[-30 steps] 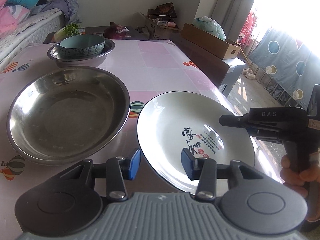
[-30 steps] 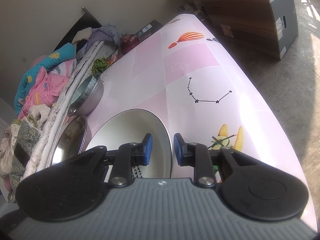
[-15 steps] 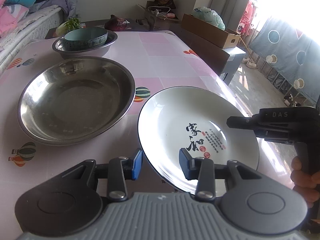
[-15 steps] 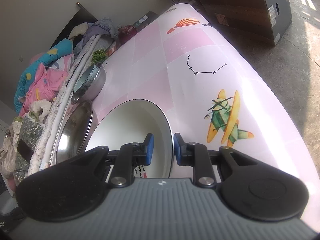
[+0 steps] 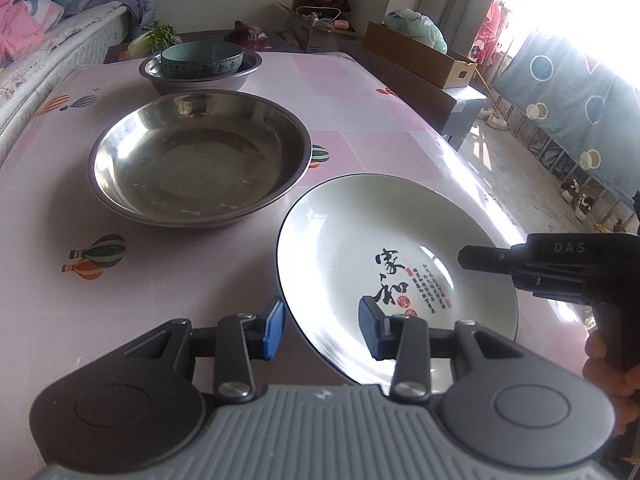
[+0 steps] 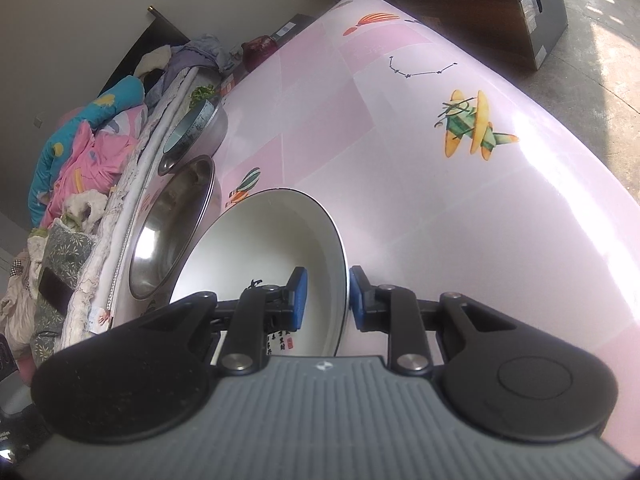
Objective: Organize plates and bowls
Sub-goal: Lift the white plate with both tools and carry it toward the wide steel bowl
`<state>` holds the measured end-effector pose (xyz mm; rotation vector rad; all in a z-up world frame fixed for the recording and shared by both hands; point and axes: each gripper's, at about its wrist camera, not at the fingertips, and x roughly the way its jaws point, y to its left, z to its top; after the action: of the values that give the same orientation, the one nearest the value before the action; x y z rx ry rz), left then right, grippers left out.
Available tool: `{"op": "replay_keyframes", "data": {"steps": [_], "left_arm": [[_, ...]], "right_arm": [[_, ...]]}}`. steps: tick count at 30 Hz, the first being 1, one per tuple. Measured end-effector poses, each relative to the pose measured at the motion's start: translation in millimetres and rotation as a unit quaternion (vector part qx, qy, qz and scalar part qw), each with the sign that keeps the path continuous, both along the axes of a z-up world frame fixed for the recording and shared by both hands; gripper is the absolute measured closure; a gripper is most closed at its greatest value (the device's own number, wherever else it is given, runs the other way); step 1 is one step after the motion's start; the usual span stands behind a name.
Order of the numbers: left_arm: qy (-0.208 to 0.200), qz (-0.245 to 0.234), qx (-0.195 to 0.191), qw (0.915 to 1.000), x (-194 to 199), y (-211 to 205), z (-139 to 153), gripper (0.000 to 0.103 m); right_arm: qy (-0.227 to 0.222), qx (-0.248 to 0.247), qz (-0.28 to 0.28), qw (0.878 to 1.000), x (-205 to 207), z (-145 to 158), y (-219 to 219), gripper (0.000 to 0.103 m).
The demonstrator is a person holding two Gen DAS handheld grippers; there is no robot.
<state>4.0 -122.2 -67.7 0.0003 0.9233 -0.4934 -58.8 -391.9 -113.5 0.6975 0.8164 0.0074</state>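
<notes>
I have the white ceramic plate with black calligraphy [image 5: 384, 248] pinched by both claws, left claw [image 5: 320, 326] and right claw [image 6: 325, 295]; uneven lifting could slip it onto the pink bench [image 6: 440, 208].

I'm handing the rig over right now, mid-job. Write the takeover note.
Left gripper: shut on the near rim of the white plate.
Right gripper: shut on its right rim.
The plate is tilted, seemingly lifted off the table, beside the large steel basin.
Done: the teal bowl sits in the small steel bowl at the far end.
Left: set the plate down, probably into the basin, then release both grippers.
</notes>
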Motion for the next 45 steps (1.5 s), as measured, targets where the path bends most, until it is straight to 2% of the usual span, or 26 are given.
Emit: {"op": "replay_keyframes", "data": {"steps": [11, 16, 21, 27, 33, 45], "left_arm": [[0.008, -0.001, -0.024, 0.9997, -8, 22, -3, 0.06], [0.025, -0.01, -0.03, 0.9992, -2, 21, -10, 0.06], [0.011, -0.019, -0.018, 0.9996, 2, 13, -13, 0.052], [0.019, -0.012, -0.016, 0.9996, 9, 10, -12, 0.052], [0.027, -0.031, -0.019, 0.999, -3, 8, -10, 0.052], [0.022, -0.033, -0.03, 0.9988, 2, 5, -14, 0.049]], "right_arm": [[0.002, -0.03, 0.005, 1.0, -6, 6, 27, 0.078], [0.0, -0.024, 0.001, 1.0, -4, 3, 25, 0.078], [-0.005, -0.024, -0.002, 1.0, -6, 2, 25, 0.079], [-0.004, -0.027, -0.001, 1.0, -5, 2, 24, 0.079], [-0.001, -0.041, -0.002, 0.999, -2, 5, 20, 0.078], [-0.011, -0.033, -0.01, 0.999, -7, 2, 15, 0.079]]}}
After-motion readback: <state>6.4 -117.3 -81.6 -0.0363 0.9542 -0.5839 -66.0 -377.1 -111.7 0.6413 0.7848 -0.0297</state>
